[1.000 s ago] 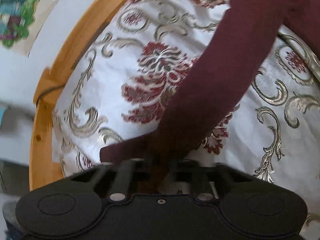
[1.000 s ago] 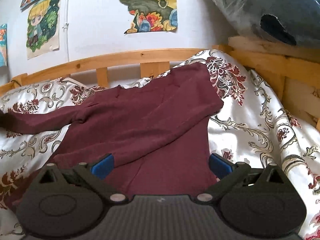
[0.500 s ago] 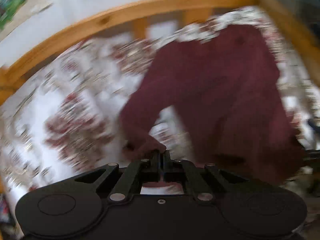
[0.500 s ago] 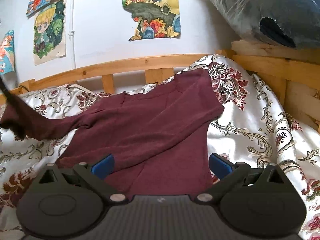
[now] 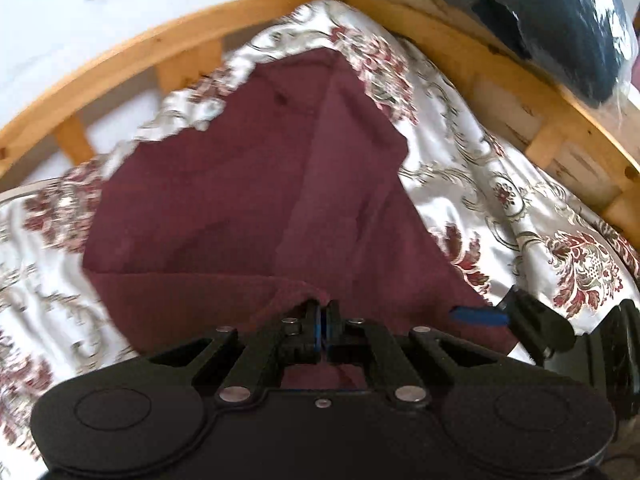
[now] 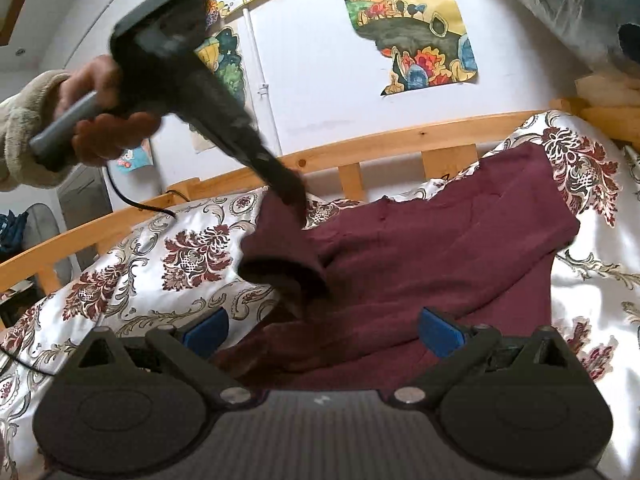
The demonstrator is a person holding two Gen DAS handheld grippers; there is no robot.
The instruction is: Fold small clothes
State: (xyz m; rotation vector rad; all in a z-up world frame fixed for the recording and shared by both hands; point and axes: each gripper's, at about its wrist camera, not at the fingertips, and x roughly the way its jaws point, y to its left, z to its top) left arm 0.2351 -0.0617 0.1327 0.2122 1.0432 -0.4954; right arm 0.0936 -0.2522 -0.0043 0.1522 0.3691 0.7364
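Observation:
A maroon long-sleeved top (image 5: 248,200) lies spread on a floral white bedspread (image 5: 520,208). My left gripper (image 5: 322,312) is shut on the cuff of the top's left sleeve (image 5: 208,292) and holds it over the body of the top. In the right wrist view the left gripper (image 6: 292,196) hangs above the top (image 6: 460,248) with the sleeve (image 6: 280,248) lifted and drooping from it. My right gripper (image 6: 322,330) is open and empty just above the near hem; its blue pad shows in the left wrist view (image 5: 478,316).
A wooden bed rail (image 6: 400,146) runs behind the bedspread (image 6: 180,252), with posters on the white wall (image 6: 320,60). A wooden frame (image 5: 540,92) stands on the right with a dark plastic-wrapped bundle (image 5: 560,12) on it. A black cable (image 6: 132,200) trails from the left gripper.
My left gripper has carried the sleeve from the far left across over the body of the top, toward the right gripper. The right gripper has stayed open near the hem.

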